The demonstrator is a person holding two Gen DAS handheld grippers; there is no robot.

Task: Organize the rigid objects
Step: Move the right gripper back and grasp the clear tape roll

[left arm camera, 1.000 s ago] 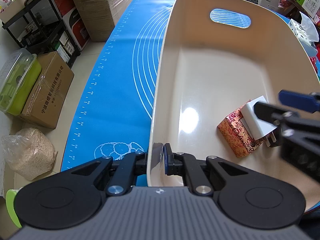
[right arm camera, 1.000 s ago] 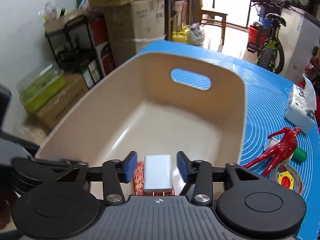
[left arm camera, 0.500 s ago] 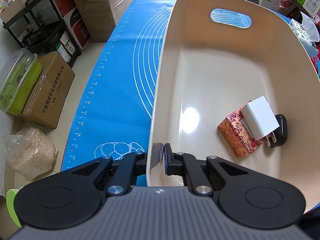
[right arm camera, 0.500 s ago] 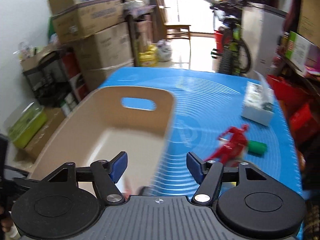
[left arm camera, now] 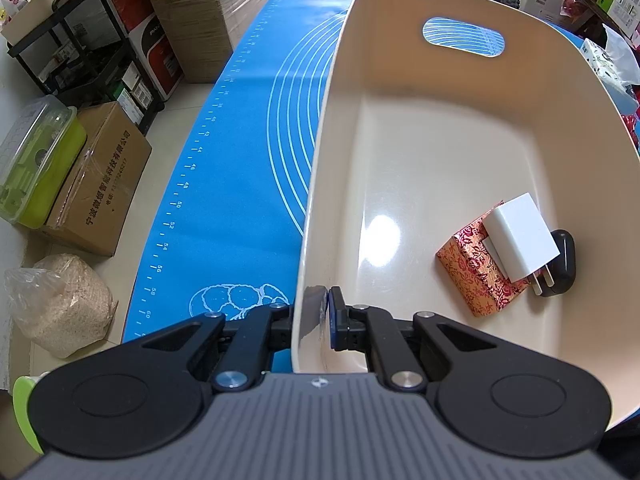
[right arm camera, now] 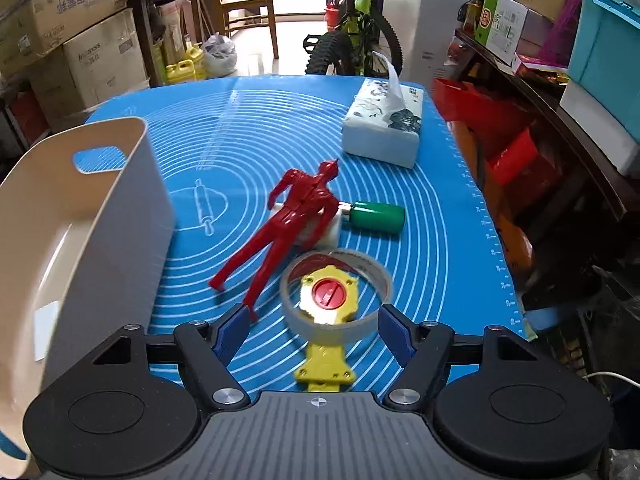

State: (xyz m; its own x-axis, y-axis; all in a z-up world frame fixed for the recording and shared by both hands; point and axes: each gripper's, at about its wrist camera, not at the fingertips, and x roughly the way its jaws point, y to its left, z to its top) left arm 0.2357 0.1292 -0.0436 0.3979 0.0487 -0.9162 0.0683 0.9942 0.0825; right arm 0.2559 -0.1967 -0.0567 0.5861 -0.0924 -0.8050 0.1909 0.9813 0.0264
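My left gripper [left arm camera: 316,312] is shut on the near rim of the cream bin [left arm camera: 320,184]. Inside the bin lie a white charger [left arm camera: 520,236] on a red patterned box [left arm camera: 472,276], with a black object [left arm camera: 566,260] beside them. My right gripper [right arm camera: 314,330] is open and empty over the blue mat [right arm camera: 436,216], its fingers on either side of a tape roll [right arm camera: 336,314] that rings a yellow toy with a red knob [right arm camera: 328,294]. A red figure [right arm camera: 296,216] and a green cylinder [right arm camera: 378,216] lie beyond. The bin [right arm camera: 120,216] stands at the left.
A tissue box [right arm camera: 384,124] sits at the mat's far right. A white object [right arm camera: 330,232] lies under the red figure. Cardboard boxes [left arm camera: 96,188], a green container [left arm camera: 36,164] and a grain bag [left arm camera: 64,304] stand on the floor to the left. Shelves [right arm camera: 560,92] crowd the right.
My right gripper let go of the white charger in the bin, opened wider, and swung right over the mat to the tape roll. My left gripper has stayed on the bin rim.
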